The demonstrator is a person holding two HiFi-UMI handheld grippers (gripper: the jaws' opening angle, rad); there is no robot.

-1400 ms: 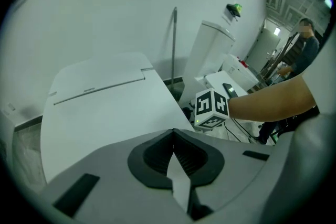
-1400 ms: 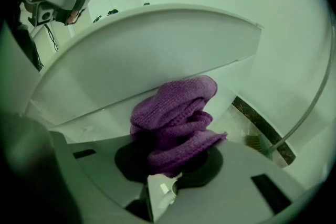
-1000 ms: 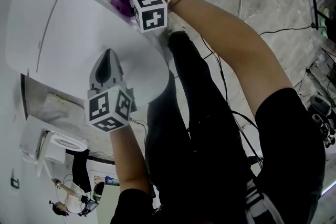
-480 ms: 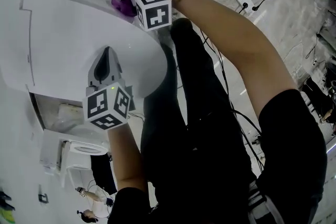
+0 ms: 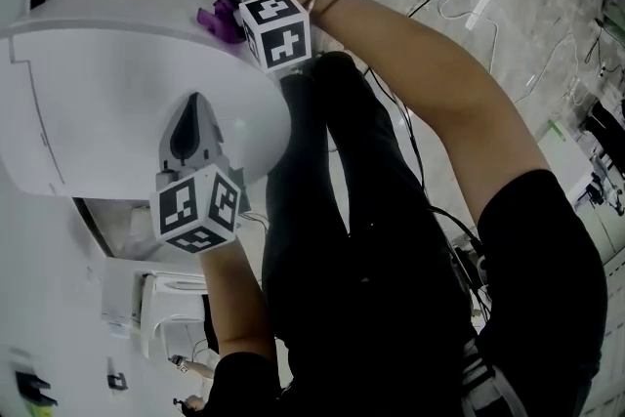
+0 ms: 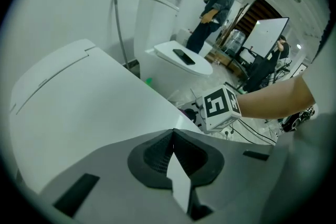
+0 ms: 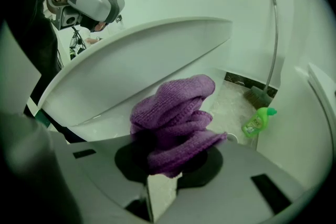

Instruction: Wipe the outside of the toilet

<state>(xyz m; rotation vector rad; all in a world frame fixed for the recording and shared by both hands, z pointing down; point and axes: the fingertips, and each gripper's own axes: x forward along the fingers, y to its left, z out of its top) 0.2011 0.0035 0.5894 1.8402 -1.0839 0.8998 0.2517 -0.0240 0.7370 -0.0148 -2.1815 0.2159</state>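
Toilet [image 5: 117, 83], white with its lid down, fills the left of the head view, standing on a grey stone floor [image 5: 547, 24]. A second toilet [image 6: 173, 57] stands behind it by the wall. The left claw [image 6: 173, 139] is pressed together with nothing in it and hangs over the closed lid. The right claw [image 7: 164, 178] is at the toilet's far side, just under the lid's edge, pinching a bunched purple cloth [image 7: 176, 123] that lies close against the white side. A small green bottle [image 7: 255, 122] stands on the floor near the wall.
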